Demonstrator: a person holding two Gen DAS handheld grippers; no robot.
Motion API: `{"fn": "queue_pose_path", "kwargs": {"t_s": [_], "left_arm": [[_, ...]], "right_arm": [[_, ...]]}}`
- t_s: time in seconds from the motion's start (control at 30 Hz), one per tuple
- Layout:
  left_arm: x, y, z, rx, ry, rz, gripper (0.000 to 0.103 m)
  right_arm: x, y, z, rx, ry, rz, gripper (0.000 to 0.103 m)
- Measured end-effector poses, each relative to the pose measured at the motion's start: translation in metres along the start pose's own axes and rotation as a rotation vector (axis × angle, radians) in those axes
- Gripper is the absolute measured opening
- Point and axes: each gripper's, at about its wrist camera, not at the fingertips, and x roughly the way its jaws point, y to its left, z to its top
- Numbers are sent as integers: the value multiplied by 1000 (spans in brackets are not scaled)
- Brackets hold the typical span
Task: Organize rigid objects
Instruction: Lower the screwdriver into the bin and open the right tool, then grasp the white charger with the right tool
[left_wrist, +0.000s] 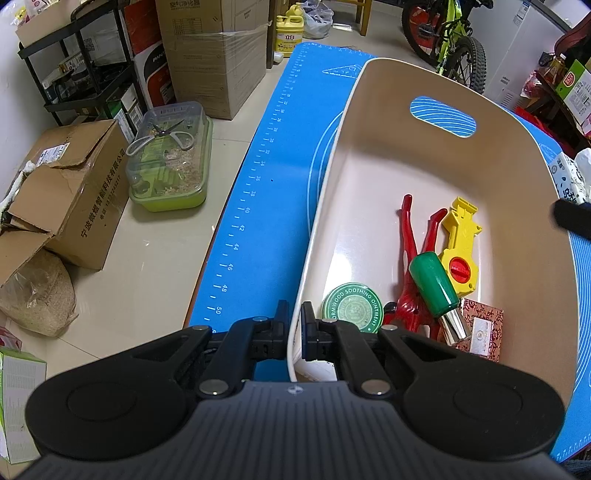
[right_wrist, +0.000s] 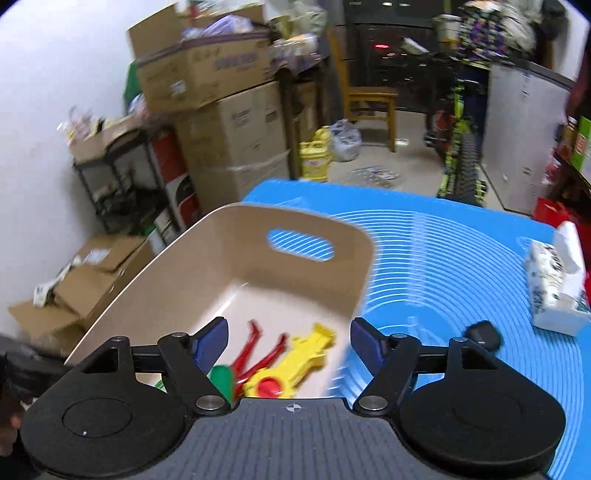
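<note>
Now mid-sort: left tool (left_wrist: 294, 317) pinches the bin (left_wrist: 517, 206) rim, steadying it near the counter's (left_wrist: 258, 177) left edge. Right tool (right_wrist: 288, 345) spread, empty, above the toys (left_wrist: 460, 240) inside. Next probably needs fetching the black item (right_wrist: 484, 334) beside the bin.
</note>
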Motion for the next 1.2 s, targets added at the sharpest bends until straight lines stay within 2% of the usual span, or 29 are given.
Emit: {"fn": "queue_pose_path", "kwargs": {"t_s": [0.27,0.53,0.77,1.03,1.2], "left_arm": [[-1,1,1,0,-2,3,8],[-1,2,1,-2,-3,4,8],[-1,2,1,0,-4,7,8],[-1,3,1,3,-3,8,8],[-1,1,0,6,-6,10,8]], "right_arm": [[-8,-62,2,89,-40,-116,81],[17,-103,-20,116,33,-196,82],[51,-126,-45,175,126,-209,83],[78,-135,-62,293,161,-239,82],[90,-121,-67,242,169,-297,70]]}}
